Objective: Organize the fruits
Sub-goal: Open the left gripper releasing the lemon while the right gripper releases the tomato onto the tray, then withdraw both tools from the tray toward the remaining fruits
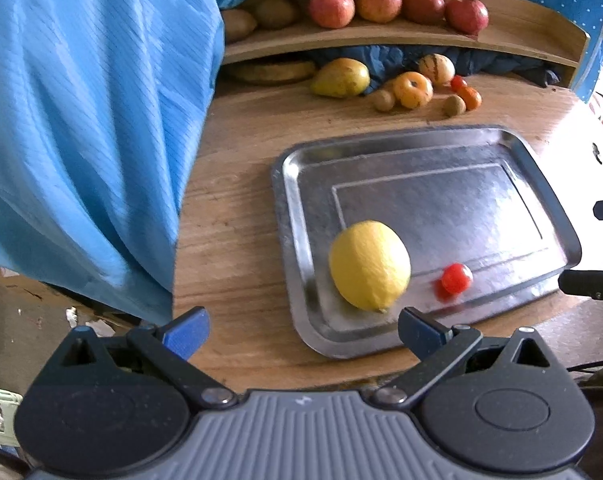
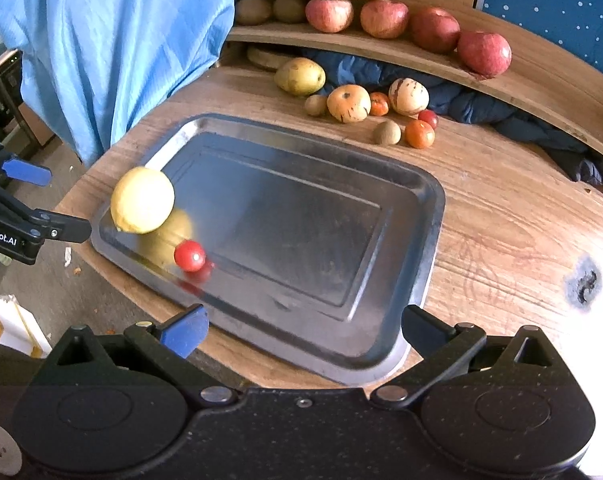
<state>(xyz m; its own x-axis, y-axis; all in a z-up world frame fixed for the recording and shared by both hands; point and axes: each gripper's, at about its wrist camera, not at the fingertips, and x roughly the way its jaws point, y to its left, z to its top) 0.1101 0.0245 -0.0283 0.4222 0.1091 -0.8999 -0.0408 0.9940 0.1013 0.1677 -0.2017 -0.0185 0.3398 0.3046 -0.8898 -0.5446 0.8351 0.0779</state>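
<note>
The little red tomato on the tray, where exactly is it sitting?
The small red tomato lies on the metal tray, at its near left corner in the right wrist view, just beside the yellow lemon, apart from the loose fruit farther back on the wooden table.

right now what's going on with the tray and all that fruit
A person is sorting fruit with a handheld gripper in each hand. A lemon and a small red tomato lie on the metal tray. The left gripper and right gripper are both open and empty above the tray's near edge. More fruit sits loose on the wooden table and on the shelf behind.
</note>
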